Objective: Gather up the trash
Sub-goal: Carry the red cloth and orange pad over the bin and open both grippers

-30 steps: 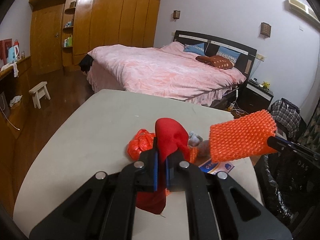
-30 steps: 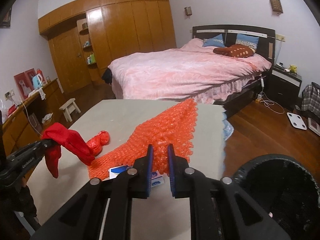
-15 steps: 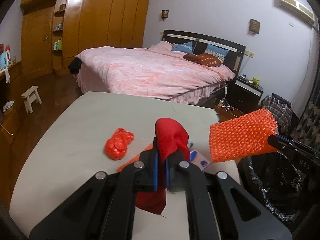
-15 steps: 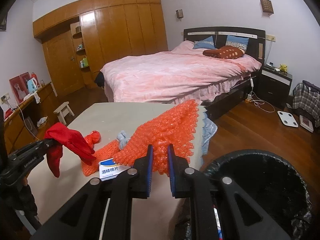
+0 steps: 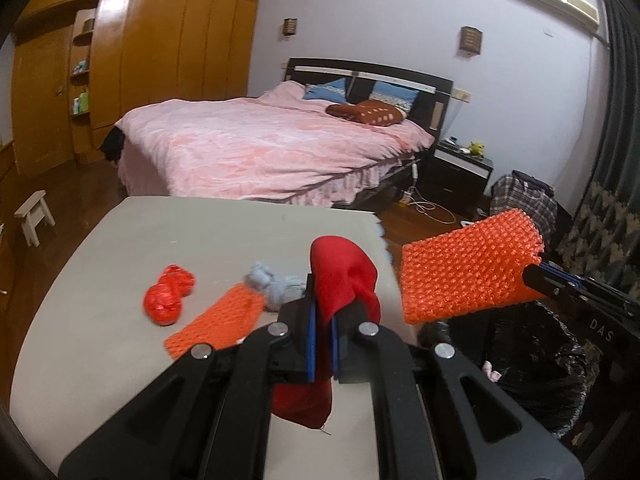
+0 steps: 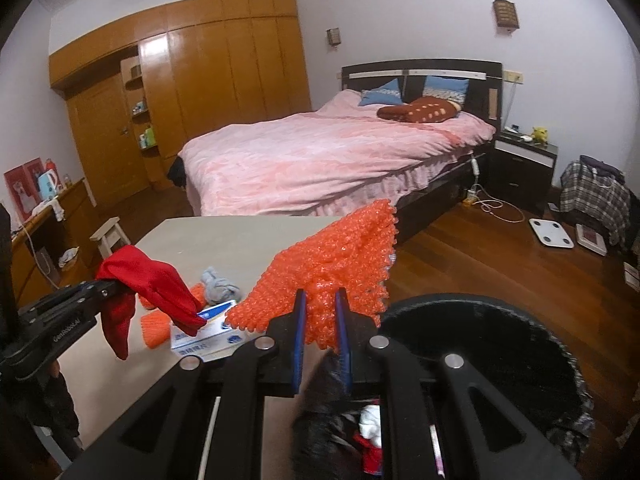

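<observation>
A: Right claw (image 6: 322, 312) state?
B: Clenched on orange bubble wrap (image 6: 336, 264), held at the bin (image 6: 500, 344) rim; bin lies directly below-right.
A: Left claw (image 5: 323, 316)?
B: Gripping red cloth (image 5: 340, 276) over the desk (image 5: 100, 320), farther from the bin.

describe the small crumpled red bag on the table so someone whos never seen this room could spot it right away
Start at the pale table in front of the pink bed. On its left part lies the crumpled red bag, alone, left of the flat orange mesh piece. It is shiny, knotted and lumpy, unlike the flat mesh and the dull grey wad beyond.
</observation>
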